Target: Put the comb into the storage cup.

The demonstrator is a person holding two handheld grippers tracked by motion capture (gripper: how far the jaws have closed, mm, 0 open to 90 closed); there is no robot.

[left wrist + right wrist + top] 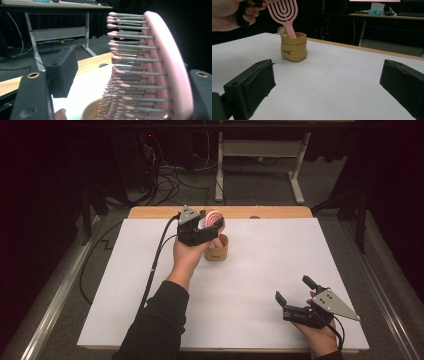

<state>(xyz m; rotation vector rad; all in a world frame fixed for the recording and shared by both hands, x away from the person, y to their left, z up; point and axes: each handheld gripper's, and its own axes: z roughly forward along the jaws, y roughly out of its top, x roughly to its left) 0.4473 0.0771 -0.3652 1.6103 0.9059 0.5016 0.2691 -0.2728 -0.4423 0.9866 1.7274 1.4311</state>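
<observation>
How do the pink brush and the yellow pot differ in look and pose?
The brush is pink, flat and slotted, with many thin bristles; the pot is yellow-brown, round and plain, with small dark lettering. The brush leans with its handle down inside the pot and its head in the air; the pot stands upright on the white table. The brush sits between the left tool's jaws; nothing grips the pot.

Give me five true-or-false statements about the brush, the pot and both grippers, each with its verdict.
1. The pink hairbrush stands handle-down in the tan pot. True.
2. The pot lies tipped on its side. False: it stands upright.
3. The right gripper has its jaws apart with nothing between them. True.
4. The right gripper holds the pot. False: it rests well apart from it.
5. The left gripper is at the brush's head. True.
</observation>
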